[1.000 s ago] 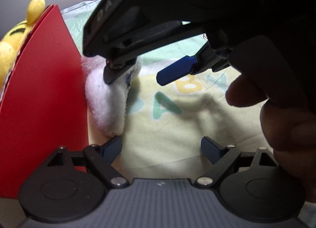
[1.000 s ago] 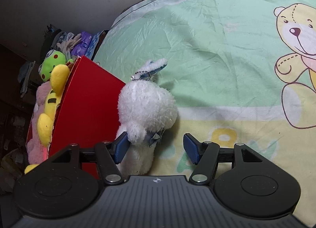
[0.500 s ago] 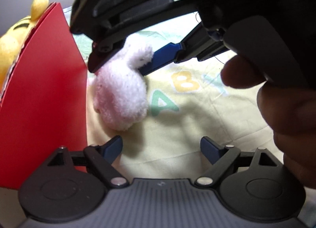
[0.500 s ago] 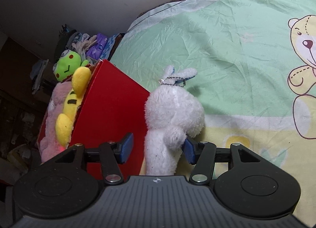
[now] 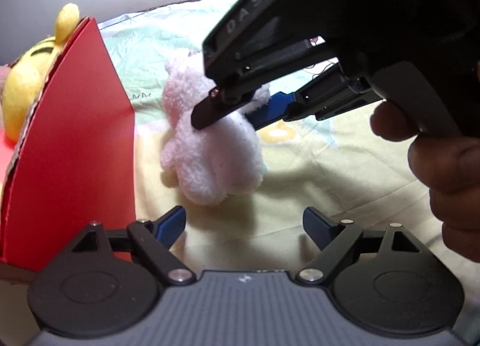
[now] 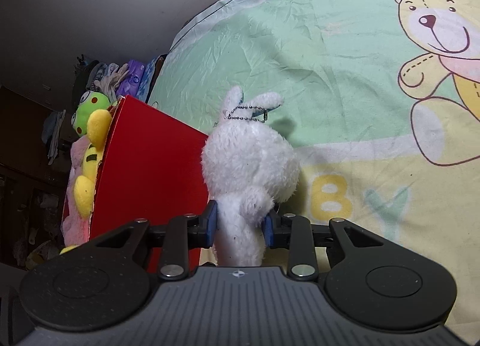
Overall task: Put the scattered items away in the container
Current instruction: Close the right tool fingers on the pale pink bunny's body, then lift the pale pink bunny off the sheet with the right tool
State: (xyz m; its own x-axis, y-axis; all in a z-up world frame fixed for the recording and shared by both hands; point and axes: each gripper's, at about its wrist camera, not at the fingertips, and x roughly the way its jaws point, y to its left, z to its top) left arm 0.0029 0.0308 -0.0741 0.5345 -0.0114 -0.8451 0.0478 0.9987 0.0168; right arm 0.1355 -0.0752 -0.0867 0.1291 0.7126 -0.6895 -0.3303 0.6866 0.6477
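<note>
A white plush rabbit point(image 6: 249, 166) with a bead chain on its head hangs in my right gripper point(image 6: 240, 223), which is shut on its body just right of the red box point(image 6: 150, 172). In the left wrist view the rabbit point(image 5: 210, 151) is lifted above the bedsheet, with the right gripper point(image 5: 231, 109) clamped on it from above right. My left gripper point(image 5: 244, 223) is open and empty, low in front of the rabbit, beside the red box wall point(image 5: 78, 136).
The red box holds a yellow plush point(image 6: 90, 163), a green frog plush point(image 6: 88, 109) and a pink plush point(image 6: 75, 220). The bedsheet point(image 6: 330, 61) with a bear print spreads to the right. Cluttered shelves point(image 6: 120, 79) lie beyond the box. A hand point(image 5: 444, 166) holds the right gripper.
My right gripper has closed on the white rabbit and lifted it off the sheet beside the red box. The left gripper has stayed open and nearly still.
</note>
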